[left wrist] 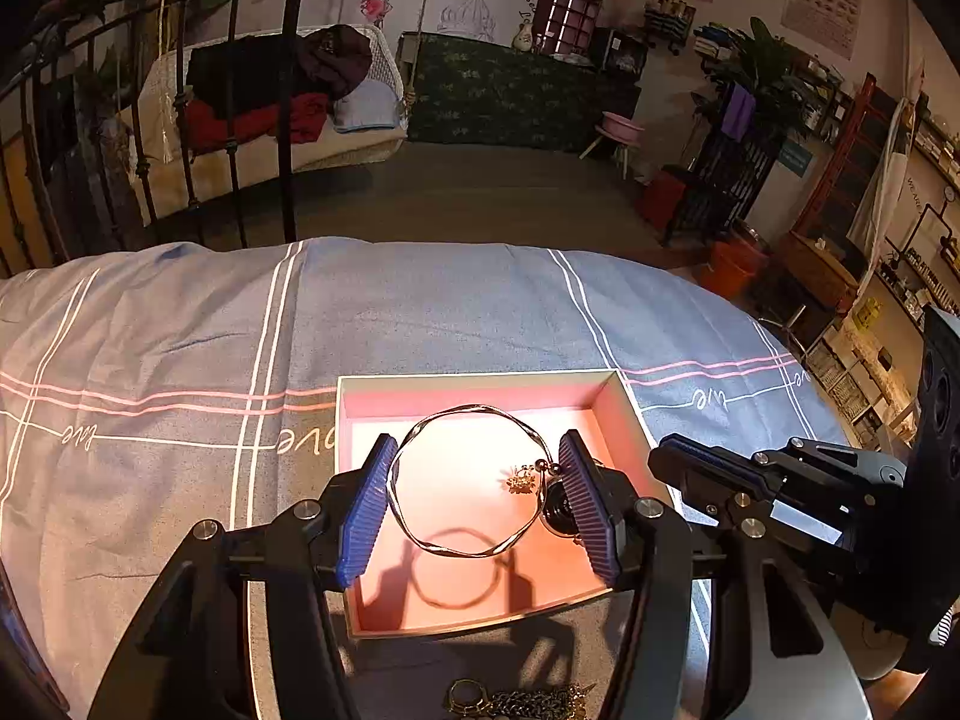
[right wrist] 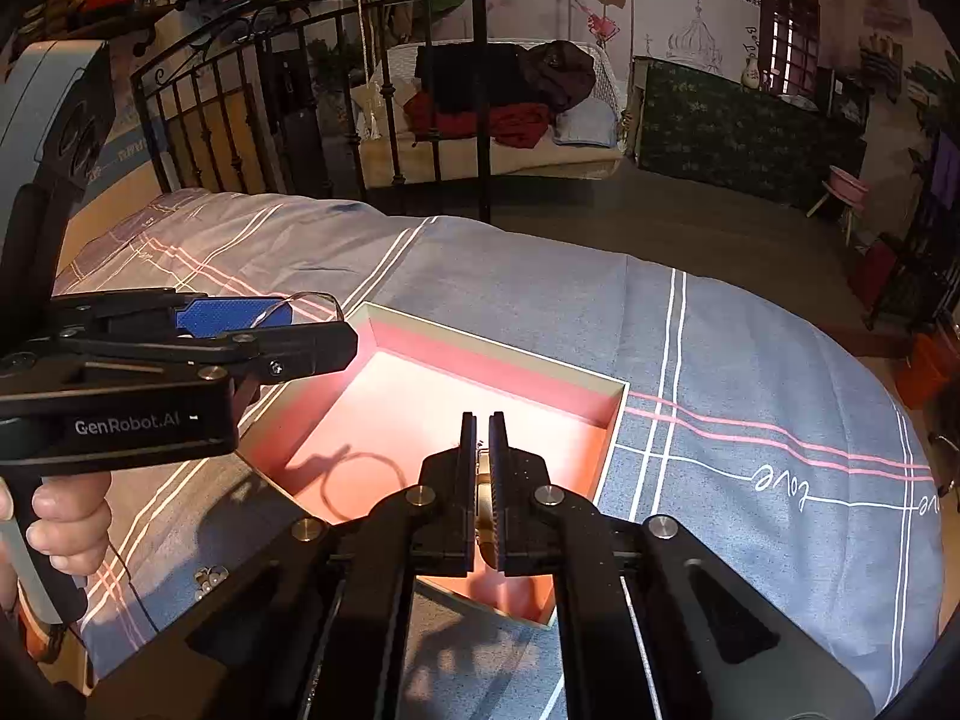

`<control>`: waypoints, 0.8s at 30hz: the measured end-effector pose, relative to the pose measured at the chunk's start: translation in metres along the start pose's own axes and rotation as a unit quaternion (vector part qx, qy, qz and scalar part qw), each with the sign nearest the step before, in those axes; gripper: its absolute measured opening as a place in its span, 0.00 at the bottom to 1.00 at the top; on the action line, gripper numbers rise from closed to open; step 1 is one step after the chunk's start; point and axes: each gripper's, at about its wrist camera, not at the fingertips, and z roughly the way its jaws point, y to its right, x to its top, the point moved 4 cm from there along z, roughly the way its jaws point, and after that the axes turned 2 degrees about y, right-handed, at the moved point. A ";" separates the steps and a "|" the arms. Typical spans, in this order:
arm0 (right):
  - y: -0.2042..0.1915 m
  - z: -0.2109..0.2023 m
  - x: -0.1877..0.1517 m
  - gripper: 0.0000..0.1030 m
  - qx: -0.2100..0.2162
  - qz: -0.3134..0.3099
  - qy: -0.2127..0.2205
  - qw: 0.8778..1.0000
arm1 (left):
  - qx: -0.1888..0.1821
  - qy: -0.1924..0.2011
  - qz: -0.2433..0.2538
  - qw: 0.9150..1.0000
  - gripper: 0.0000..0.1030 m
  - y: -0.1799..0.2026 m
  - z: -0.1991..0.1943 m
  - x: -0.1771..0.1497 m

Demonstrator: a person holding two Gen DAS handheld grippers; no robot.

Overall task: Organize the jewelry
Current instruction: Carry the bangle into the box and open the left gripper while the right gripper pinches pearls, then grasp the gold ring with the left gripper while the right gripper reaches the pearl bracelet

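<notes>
I am spanning the twisted silver bangle across my left gripper, pads pressing its rim from both sides so it hangs level over the pink-lined box directly below. My right gripper is pinching nearly shut on a small gold piece, kind unclear, also above the box for dropping in.

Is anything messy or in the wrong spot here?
Mostly tidy. The left gripper holds a silver bangle above the pink box. One oddity: a gold chain piece lies on the bedspread outside the box, not yet put away.
</notes>
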 end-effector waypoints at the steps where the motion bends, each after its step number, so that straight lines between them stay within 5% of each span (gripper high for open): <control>1: 0.000 0.000 0.000 0.04 0.001 0.000 0.000 1.000 | 0.001 0.001 0.001 1.000 0.53 0.000 0.000 0.000; 8: -0.003 0.000 0.001 0.04 0.000 -0.005 -0.001 1.000 | 0.007 0.005 0.009 1.000 0.53 0.002 -0.003 0.007; 9: -0.002 0.002 -0.002 0.07 -0.005 -0.006 -0.013 1.000 | 0.013 0.003 0.011 1.000 0.60 0.002 -0.004 0.006; 10: -0.001 0.004 -0.006 0.12 -0.010 -0.005 -0.028 1.000 | 0.023 0.003 0.014 1.000 0.77 0.000 -0.005 0.004; 12: 0.002 -0.004 -0.018 0.51 -0.018 -0.001 -0.025 1.000 | 0.029 0.012 0.010 0.999 0.83 -0.003 -0.016 -0.004; 14: 0.002 -0.022 -0.034 0.59 -0.016 0.003 -0.009 1.000 | 0.020 0.009 0.008 1.000 0.83 -0.005 -0.029 -0.022; 18: -0.008 -0.042 -0.079 0.59 0.031 0.027 -0.023 0.999 | 0.024 0.001 0.007 1.000 0.83 -0.018 -0.053 -0.076; 24: -0.060 -0.013 -0.114 0.59 0.077 -0.015 -0.086 0.993 | 0.053 -0.058 -0.038 0.996 0.81 -0.051 -0.044 -0.136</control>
